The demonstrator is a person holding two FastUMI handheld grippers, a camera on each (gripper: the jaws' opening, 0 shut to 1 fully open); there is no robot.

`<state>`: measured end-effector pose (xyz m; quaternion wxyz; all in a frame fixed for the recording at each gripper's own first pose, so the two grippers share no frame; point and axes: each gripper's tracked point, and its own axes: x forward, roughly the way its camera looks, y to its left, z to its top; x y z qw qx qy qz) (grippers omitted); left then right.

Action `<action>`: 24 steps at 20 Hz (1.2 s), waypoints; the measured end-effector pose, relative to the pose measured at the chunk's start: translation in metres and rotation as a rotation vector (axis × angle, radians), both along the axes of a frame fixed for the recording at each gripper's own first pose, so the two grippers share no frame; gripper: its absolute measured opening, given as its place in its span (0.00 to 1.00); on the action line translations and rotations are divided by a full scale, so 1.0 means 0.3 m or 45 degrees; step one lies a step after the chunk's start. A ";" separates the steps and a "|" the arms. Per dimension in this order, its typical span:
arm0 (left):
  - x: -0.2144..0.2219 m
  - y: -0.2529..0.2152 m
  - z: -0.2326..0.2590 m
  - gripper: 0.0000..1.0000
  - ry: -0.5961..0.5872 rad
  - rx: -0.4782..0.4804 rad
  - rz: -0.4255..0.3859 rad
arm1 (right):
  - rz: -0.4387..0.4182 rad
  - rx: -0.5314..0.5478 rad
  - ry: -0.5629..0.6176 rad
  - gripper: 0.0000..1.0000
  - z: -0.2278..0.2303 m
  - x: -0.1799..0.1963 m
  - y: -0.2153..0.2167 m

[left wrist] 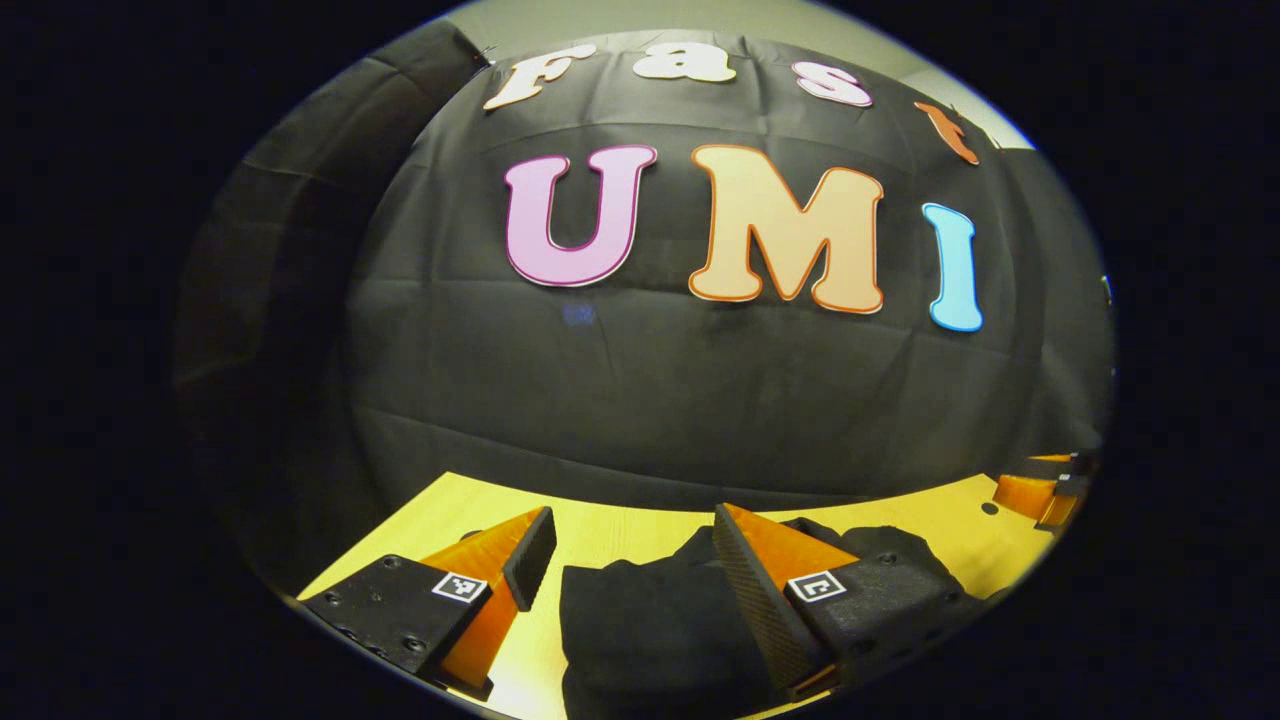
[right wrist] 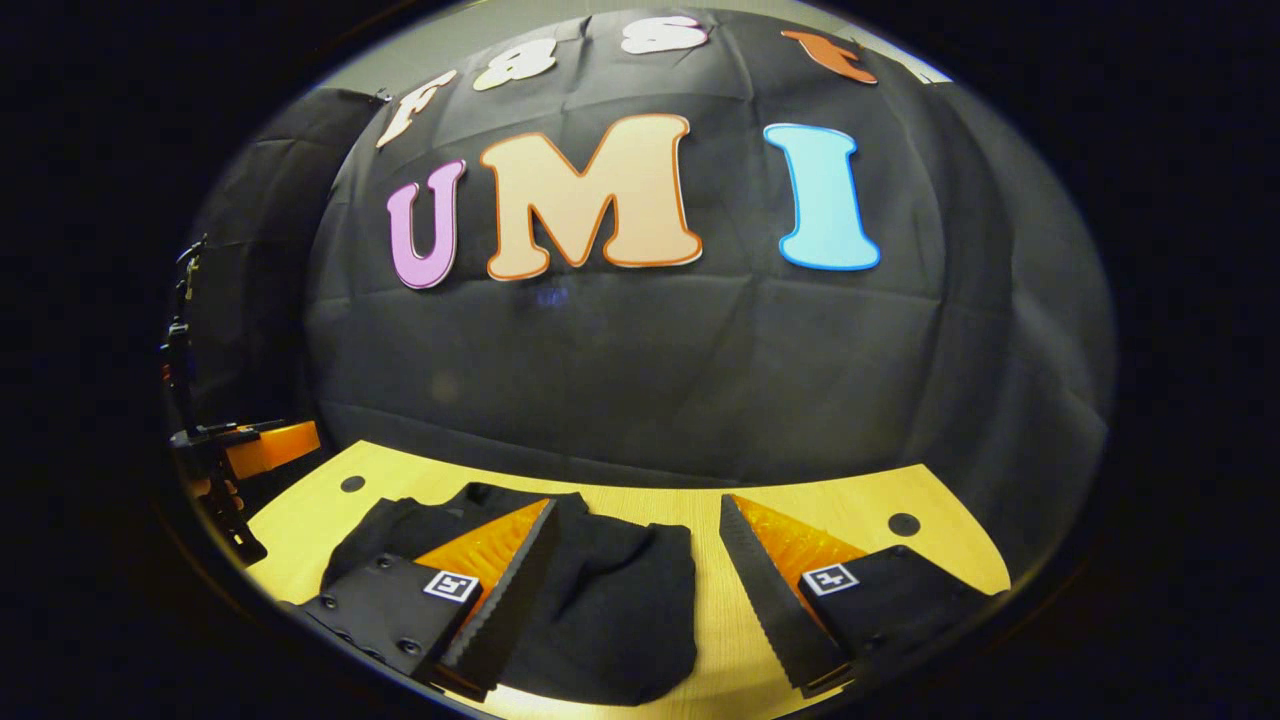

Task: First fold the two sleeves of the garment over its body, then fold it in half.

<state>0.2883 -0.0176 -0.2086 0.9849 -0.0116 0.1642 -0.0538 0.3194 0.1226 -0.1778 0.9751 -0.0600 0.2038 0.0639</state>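
A black garment (left wrist: 650, 620) lies bunched into a compact folded heap on the yellow wooden table (left wrist: 620, 530). My left gripper (left wrist: 630, 560) is open above the table, its fingers set wide apart, and the garment's left edge lies below the gap. In the right gripper view the same garment (right wrist: 600, 590) spreads under the left finger (right wrist: 505, 585) of my right gripper (right wrist: 635, 565), which is open with nothing between its fingers. The right gripper (left wrist: 1045, 490) also appears at the far right of the left gripper view, and the left gripper (right wrist: 255, 445) at the far left of the right gripper view.
The table's far edge meets the black cloth wall (left wrist: 650, 400). Small dark holes (right wrist: 904, 524) mark the tabletop near its corners. A strip of bare wood (right wrist: 710, 620) runs to the right of the garment.
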 end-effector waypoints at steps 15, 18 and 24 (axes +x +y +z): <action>-0.559 -0.016 0.248 0.92 -0.083 0.006 -0.065 | -0.006 -0.006 -0.190 1.00 0.237 -0.561 -0.071; -0.656 -0.001 0.266 0.92 -0.075 -0.047 -0.053 | -0.032 0.026 -0.208 1.00 0.247 -0.661 -0.088; -0.797 0.038 0.291 0.92 -0.102 0.122 -0.067 | -0.019 0.068 -0.174 0.99 0.190 -0.820 -0.094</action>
